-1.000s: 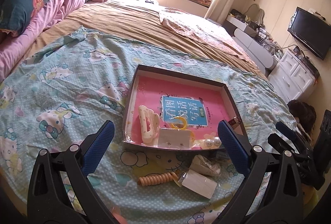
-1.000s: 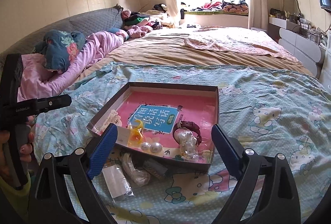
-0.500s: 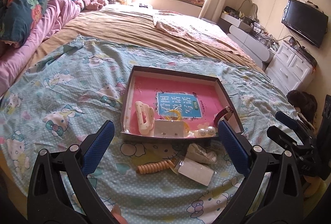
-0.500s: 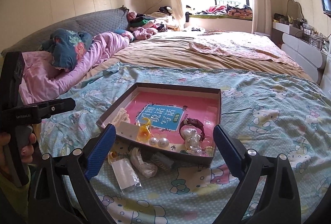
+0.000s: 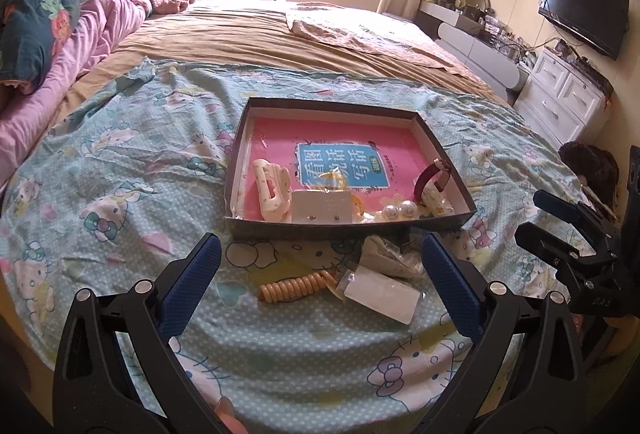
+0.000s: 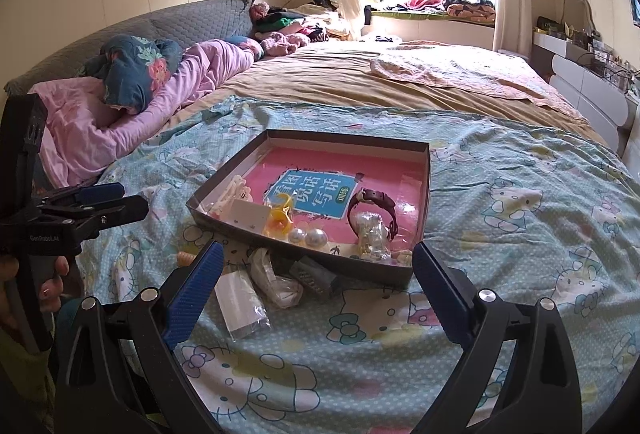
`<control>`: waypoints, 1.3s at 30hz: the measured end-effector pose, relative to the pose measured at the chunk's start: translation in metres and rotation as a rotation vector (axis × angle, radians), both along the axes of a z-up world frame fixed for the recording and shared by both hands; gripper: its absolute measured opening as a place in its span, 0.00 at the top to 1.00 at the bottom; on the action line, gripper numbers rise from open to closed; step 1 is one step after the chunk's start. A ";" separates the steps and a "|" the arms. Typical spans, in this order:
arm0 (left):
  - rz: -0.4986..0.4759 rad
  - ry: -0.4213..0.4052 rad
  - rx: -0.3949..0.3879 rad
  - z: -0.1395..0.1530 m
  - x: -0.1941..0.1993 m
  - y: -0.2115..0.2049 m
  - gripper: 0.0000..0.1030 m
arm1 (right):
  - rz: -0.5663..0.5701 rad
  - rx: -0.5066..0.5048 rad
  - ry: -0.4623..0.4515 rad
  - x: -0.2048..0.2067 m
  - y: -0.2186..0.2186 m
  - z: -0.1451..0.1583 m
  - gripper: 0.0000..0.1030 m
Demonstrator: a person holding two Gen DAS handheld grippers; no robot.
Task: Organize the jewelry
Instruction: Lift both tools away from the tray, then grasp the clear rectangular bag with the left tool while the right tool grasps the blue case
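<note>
Bed quilt (image 5: 120, 169) holds jewelry tray (image 5: 348, 226); left gripper (image 5: 320, 254), right gripper (image 6: 316, 258) fingers spread, empty.

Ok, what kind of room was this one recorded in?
A lived-in home bedroom. The work happens on a large bed with a cartoon-print sheet, pillows are piled at its head, and a wall-mounted TV hangs above a white dresser.

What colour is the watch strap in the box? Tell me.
Dark maroon: the watch strap shows best in the right wrist view, standing on edge inside the box.
</note>
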State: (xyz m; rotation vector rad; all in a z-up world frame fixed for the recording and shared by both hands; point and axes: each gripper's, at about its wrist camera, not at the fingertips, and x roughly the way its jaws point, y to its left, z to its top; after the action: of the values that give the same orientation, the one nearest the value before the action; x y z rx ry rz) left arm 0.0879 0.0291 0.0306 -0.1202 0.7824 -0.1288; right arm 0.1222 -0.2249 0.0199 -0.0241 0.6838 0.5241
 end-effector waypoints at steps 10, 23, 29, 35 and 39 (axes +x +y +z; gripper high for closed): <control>-0.103 0.082 0.037 -0.042 -0.004 -0.029 0.09 | -0.003 -0.003 0.068 0.008 -0.007 -0.019 0.08; -0.197 0.175 0.063 -0.083 0.007 -0.059 0.09 | 0.000 0.011 0.183 0.025 -0.008 -0.052 0.08; -0.208 0.199 0.037 -0.094 0.015 -0.060 0.09 | 0.018 0.004 0.225 0.037 -0.001 -0.066 0.19; -0.229 0.182 0.061 -0.098 0.020 -0.067 0.09 | 0.048 0.026 0.297 0.056 0.010 -0.082 0.43; -0.239 0.176 0.072 -0.099 0.023 -0.072 0.13 | 0.059 0.038 0.320 0.067 0.015 -0.091 0.49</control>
State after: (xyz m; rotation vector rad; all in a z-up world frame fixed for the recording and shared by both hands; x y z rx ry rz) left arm 0.1106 -0.0427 -0.0686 0.0310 0.9750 -0.3198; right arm 0.1894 -0.2095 -0.0714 0.0769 0.9872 0.6044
